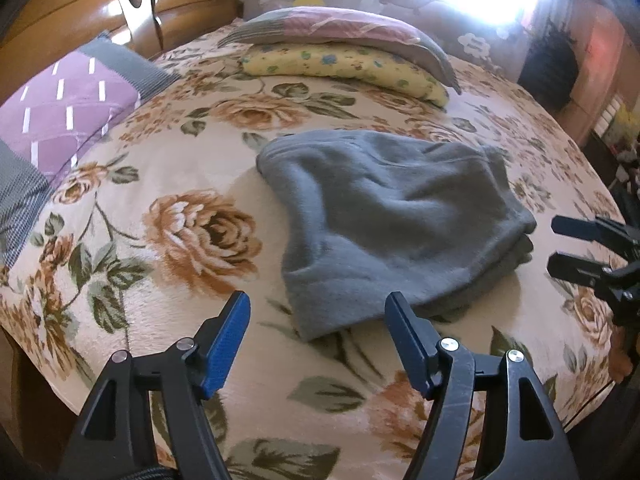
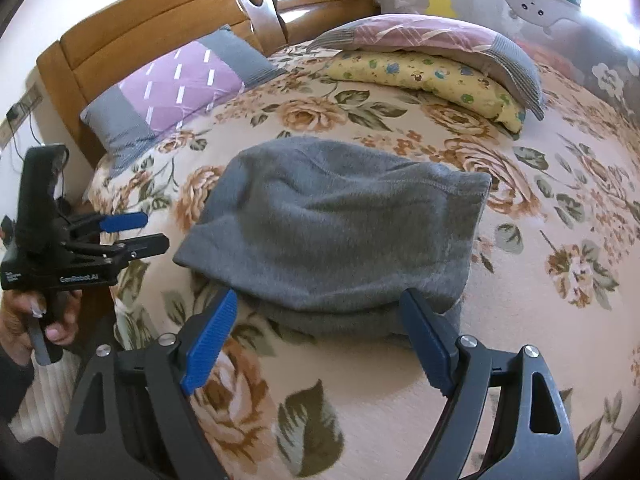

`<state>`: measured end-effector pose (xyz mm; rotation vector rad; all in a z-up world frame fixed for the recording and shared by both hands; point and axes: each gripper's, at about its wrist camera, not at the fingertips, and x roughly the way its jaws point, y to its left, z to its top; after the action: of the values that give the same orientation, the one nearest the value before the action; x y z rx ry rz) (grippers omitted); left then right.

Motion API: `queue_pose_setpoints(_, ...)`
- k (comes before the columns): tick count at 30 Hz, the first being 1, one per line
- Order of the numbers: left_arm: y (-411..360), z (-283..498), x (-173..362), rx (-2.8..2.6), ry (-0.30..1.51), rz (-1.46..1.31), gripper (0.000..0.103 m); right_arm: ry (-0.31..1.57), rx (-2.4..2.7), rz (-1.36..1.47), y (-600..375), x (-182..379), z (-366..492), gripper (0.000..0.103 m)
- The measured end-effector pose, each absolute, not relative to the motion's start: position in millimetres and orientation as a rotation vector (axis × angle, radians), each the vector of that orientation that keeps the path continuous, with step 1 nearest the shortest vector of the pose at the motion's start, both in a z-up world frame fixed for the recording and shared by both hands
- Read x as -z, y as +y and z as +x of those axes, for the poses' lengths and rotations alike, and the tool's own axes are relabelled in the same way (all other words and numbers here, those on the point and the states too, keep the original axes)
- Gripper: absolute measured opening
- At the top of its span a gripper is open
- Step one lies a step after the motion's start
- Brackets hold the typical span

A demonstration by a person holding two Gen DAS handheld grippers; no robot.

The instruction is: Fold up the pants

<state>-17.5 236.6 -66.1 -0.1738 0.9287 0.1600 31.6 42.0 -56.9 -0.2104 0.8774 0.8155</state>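
Grey fleece pants point(image 1: 392, 220) lie folded in a compact stack on the floral bedspread point(image 1: 180, 184); they also show in the right wrist view point(image 2: 340, 224). My left gripper point(image 1: 318, 308) is open and empty, just short of the stack's near left corner. My right gripper point(image 2: 320, 304) is open and empty, its jaws standing either side of the stack's near folded edge, just above the bedspread point(image 2: 520, 280). The right gripper also shows at the right edge of the left wrist view point(image 1: 560, 246), and the left gripper at the left of the right wrist view point(image 2: 152, 228).
A purple and grey pillow point(image 2: 176, 88) leans on the wooden headboard point(image 2: 168, 20). A pink and grey pillow point(image 2: 432, 40) lies on a yellow printed pillow point(image 2: 432, 80) at the back. A grey padded bed rail point(image 2: 540, 12) runs along the far side.
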Motion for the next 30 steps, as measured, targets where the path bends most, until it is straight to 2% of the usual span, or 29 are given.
queue_pose_setpoints(30, 224.5, -21.0, 57.2, -0.166, 0.918, -0.132, 0.074, 0.901, -0.847, -0.244, 36.9, 54.9, 38.0, 0.084)
